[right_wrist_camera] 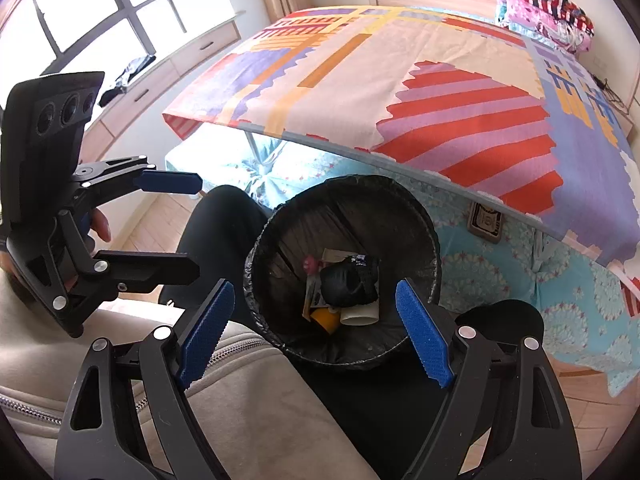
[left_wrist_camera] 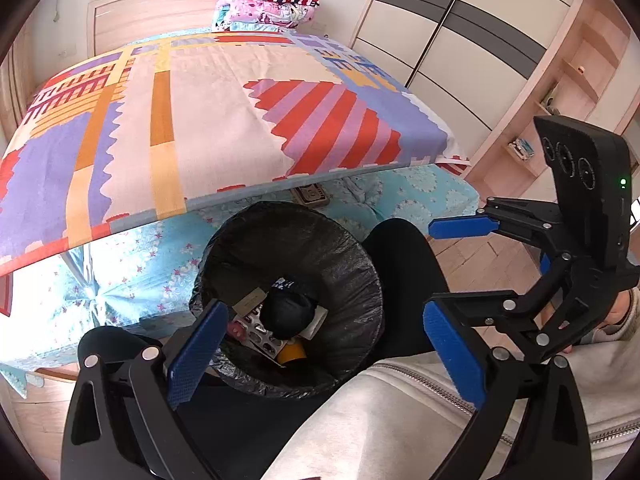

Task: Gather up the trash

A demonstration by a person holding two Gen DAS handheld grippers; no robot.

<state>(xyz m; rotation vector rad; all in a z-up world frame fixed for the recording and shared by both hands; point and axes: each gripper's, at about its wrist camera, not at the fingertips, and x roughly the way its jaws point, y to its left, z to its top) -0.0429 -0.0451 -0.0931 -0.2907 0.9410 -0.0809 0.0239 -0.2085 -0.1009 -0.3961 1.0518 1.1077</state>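
Left wrist view: the left gripper (left_wrist_camera: 320, 344) is spread wide and holds nothing, above the round bin lined with black plastic bag (left_wrist_camera: 344, 256); the released right gripper (left_wrist_camera: 460, 268) sits at 3 o'clock.

Right wrist view: a black crumpled wad (right_wrist_camera: 348, 282), yellow cup (right_wrist_camera: 326, 319) and white paper cup (right_wrist_camera: 360, 314) lie inside the bin.

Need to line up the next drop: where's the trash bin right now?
The trash bin sits centre in both wrist views, on the floor against the foot of the bed, between the person's knees, below both open tools.
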